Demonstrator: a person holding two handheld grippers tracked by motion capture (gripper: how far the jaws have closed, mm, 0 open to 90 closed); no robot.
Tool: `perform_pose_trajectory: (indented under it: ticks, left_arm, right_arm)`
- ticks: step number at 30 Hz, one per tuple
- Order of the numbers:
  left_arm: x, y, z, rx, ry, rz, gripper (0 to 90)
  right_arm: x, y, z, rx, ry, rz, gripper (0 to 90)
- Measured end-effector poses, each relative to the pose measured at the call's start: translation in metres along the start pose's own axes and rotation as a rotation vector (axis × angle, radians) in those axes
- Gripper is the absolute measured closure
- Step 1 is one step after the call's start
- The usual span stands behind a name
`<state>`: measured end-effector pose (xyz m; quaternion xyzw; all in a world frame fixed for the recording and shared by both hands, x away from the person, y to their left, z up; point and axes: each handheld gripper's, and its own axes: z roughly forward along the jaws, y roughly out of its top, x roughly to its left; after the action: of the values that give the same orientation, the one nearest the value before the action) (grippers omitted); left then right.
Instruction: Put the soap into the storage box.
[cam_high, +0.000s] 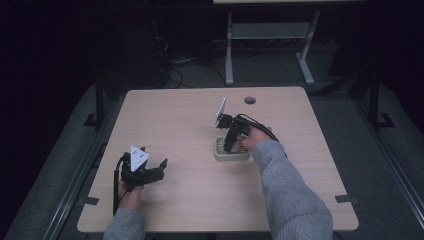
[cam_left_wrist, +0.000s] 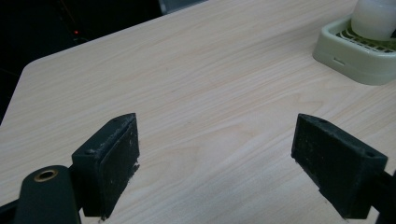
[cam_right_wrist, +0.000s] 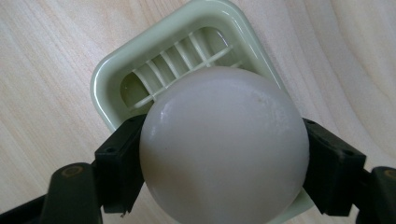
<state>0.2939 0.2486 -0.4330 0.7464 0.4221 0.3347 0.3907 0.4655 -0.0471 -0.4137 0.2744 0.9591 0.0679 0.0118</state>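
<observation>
Resting between the two black jaws of the right gripper (cam_right_wrist: 224, 172), a smooth white rounded object of soap-like material (cam_right_wrist: 224, 144) is seen in the right gripper view, with one jaw pressed against each of its sides, so the tongs are closed upon it. The object is positioned over a pale green square plastic dish with a slatted bottom (cam_right_wrist: 116, 74); whether its underside touches the slats cannot be told. In the left gripper view the same white object (cam_left_wrist: 373, 18) is observed standing inside the green dish (cam_left_wrist: 355, 60) at the upper right corner of that view.

In the high view the dish (cam_high: 220, 155) is located right of the centre of the light wooden table (cam_high: 175, 125), and the right gripper (cam_high: 229, 145) is directed down into it, held by a hand in a grey knitted sleeve (cam_high: 287, 195). A grey three-cornered plate is noted on top of this gripper.

The left gripper (cam_high: 159, 167) is held low over the near left part of the table, well apart from the dish. In the left gripper view its jaws are set wide apart with bare wood grain between them, and nothing is gripped by the left gripper (cam_left_wrist: 215, 163). A small round hole (cam_high: 250, 100) is recorded near the far edge of the table.
</observation>
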Motion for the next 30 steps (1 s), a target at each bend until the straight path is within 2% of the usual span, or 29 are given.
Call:
perform_pose_trajectory:
  ticks: [30]
  left_arm:
    - [-0.0004,0.0003,0.0000,0.000,0.001,0.000,14.8]
  right_arm:
    - [0.0005,0.0009,0.0017,0.024,-0.008,0.010,23.2]
